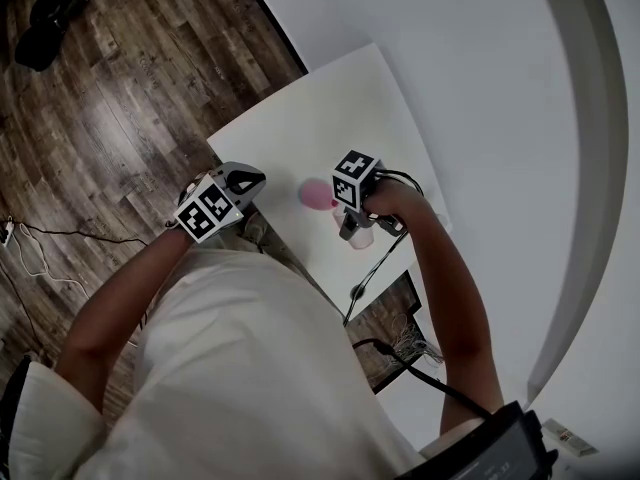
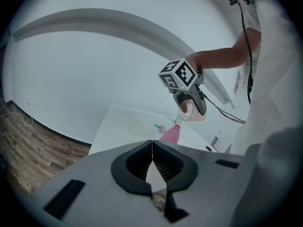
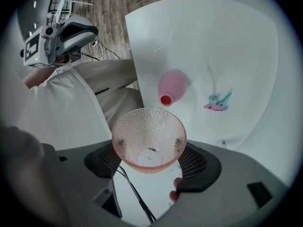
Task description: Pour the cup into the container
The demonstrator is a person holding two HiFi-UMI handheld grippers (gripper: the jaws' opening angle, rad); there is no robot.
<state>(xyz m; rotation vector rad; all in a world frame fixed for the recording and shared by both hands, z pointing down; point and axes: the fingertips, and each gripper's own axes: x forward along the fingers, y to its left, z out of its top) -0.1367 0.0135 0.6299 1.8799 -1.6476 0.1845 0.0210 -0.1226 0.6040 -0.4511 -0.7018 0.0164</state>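
Note:
My right gripper (image 3: 149, 151) is shut on a clear, pink-tinted dimpled cup (image 3: 148, 135). The cup is tipped forward, its rim just above the red mouth of a pink container (image 3: 172, 84) that stands on the white table (image 3: 236, 46). Its inside looks almost empty, with only a few drops. From the left gripper view the tilted cup (image 2: 193, 110) hangs in the right gripper (image 2: 190, 104) over the pink container (image 2: 171, 134). My left gripper (image 2: 151, 159) is shut with nothing in it, held off the table's near-left edge (image 1: 250, 180).
A small teal and pink object (image 3: 217, 102) lies on the table right of the container. A black cable (image 1: 372, 268) runs down from the right gripper past the table edge. Wood floor (image 1: 110, 98) lies left of the table, a white wall beyond it.

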